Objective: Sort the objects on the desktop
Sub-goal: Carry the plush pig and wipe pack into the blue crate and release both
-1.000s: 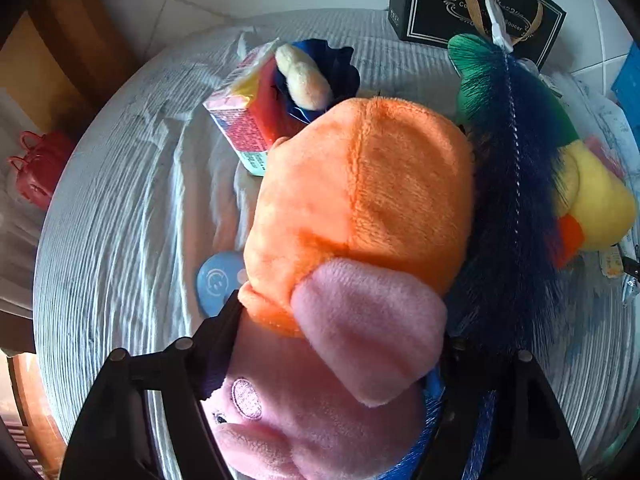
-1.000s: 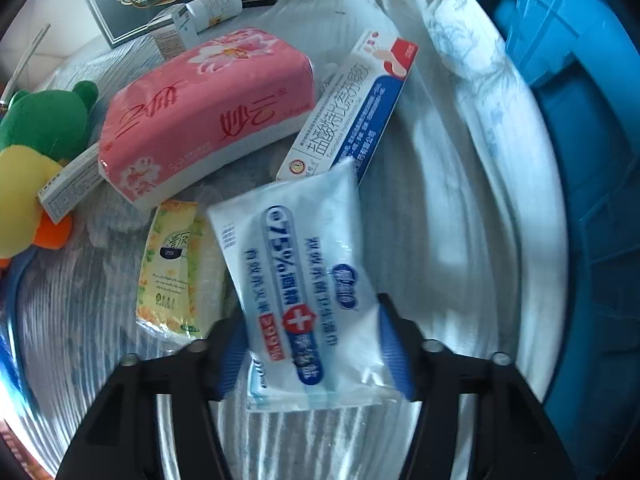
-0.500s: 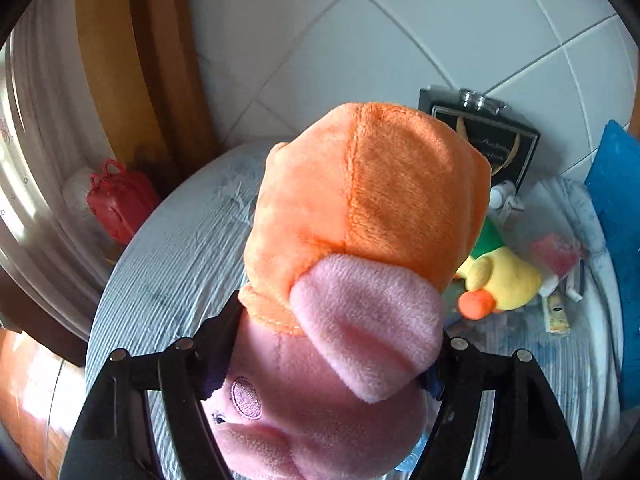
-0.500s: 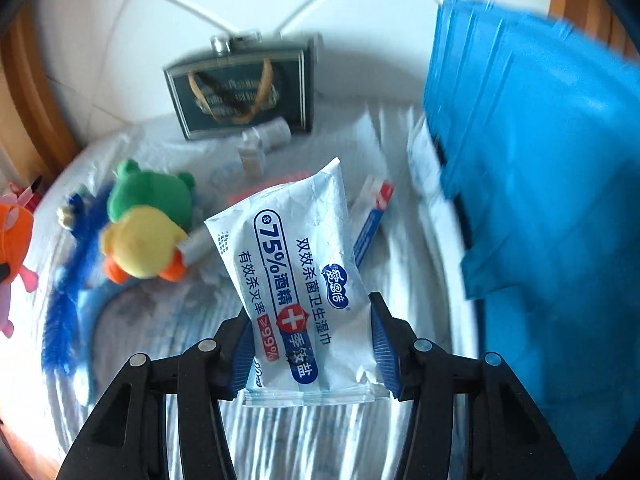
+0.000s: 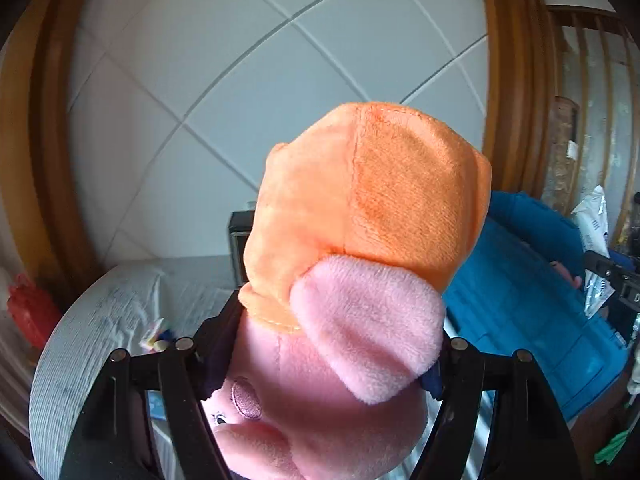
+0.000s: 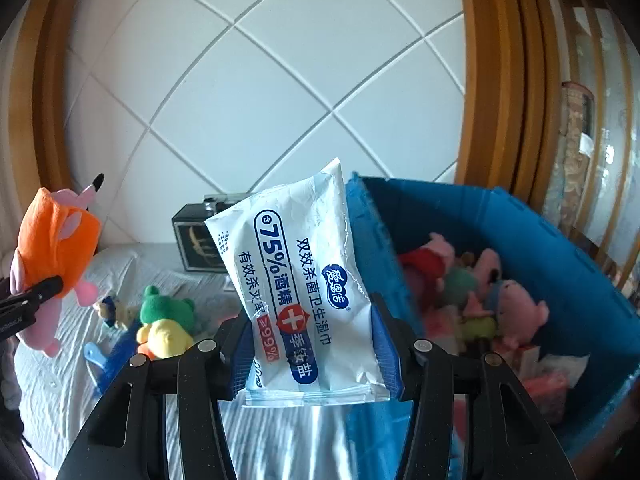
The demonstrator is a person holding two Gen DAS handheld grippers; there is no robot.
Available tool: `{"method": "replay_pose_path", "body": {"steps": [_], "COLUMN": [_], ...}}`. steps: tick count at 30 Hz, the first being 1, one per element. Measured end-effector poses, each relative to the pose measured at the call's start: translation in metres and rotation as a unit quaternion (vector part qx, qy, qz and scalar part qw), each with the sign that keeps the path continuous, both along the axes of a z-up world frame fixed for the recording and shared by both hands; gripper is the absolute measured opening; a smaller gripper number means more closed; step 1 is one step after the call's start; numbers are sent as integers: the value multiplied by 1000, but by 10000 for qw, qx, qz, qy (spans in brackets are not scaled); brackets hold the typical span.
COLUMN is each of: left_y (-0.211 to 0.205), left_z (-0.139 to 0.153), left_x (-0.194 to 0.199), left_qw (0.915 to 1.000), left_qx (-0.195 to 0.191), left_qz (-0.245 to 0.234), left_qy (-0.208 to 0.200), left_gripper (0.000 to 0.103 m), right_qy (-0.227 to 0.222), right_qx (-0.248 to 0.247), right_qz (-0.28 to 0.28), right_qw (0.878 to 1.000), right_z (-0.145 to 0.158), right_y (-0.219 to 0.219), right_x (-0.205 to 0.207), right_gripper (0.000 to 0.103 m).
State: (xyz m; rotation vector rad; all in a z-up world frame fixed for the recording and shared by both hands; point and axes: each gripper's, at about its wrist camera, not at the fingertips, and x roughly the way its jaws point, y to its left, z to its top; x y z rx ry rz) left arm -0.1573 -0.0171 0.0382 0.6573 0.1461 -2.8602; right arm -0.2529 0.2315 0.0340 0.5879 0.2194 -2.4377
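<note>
My left gripper (image 5: 324,376) is shut on a pink plush pig in an orange dress (image 5: 360,240), held high above the table; the pig also shows at the left of the right wrist view (image 6: 56,256). My right gripper (image 6: 312,344) is shut on a white wet-wipes pack (image 6: 304,280) with blue print, held up just left of a blue bin (image 6: 560,248). The bin (image 5: 532,304) holds several plush toys (image 6: 516,308). A green and yellow plush (image 6: 164,320) and a blue brush (image 6: 116,356) lie on the white tablecloth (image 6: 60,376).
A black gift box (image 6: 196,248) stands at the back of the table against the tiled wall. A red bag (image 5: 30,312) sits off the table's left edge. Wooden frames flank the wall. The right gripper with the wipes shows at the far right of the left wrist view (image 5: 600,264).
Both grippers have risen well above the table with their loads. The right gripper has swung towards the blue bin, whose inside now shows.
</note>
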Motion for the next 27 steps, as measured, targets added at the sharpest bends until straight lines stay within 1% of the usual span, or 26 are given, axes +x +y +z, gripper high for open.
{"method": "replay_pose_path", "body": {"steps": [4,7,9,11,14,16,18,19,20,21,23,26,27], "left_y": [76,134,167,203,244,272,292,303,312,319,329,340,353], "left_z": [31,53,63,68,62,42,25,16,6,-3,-19,-27,-24], "left_x": [-33,-52,-62,-78,-99,-128,-144,-153,-158,-165,-171,-177,-173], "left_qw": [9978,9940,9913,9895,9883,9885,9874,9901,9903,9892,9880,9868,9871], "left_qx": [120,152,198,231,249,233,245,227,218,198,126,-24,-50], "left_qz": [-572,-941,-1140,-1291,-1452,-1490,-1537,-1308,-1211,-1181,-1084,-1031,-1013], "left_qy": [312,546,624,600,391,90,-274,-458,-642,-840,-1097,-1245,-1236], "left_gripper": [73,73,73,73,73,74,74,75,75,75,75,75,75], "right_qy": [52,103,87,77,5,-31,-96,-126,-153,-162,-211,-323,-358], "right_qx": [-38,-11,13,73,136,219,264,299,363,413,471,505,536], "right_qz": [-445,-806,-978,-1118,-1200,-1246,-1237,-1224,-1226,-1233,-1218,-1155,-1133], "right_qw": [9990,9967,9952,9937,9927,9920,9919,9919,9917,9914,9912,9915,9915], "right_z": [13,18,17,14,13,6,0,-4,-8,-12,-19,-29,-32], "right_y": [53,97,124,148,187,204,218,222,227,232,241,249,250], "right_x": [-28,-52,-70,-86,-110,-124,-138,-143,-150,-154,-162,-173,-177], "right_gripper": [51,51,51,51,51,52,52,52,52,52,52,52,52]}}
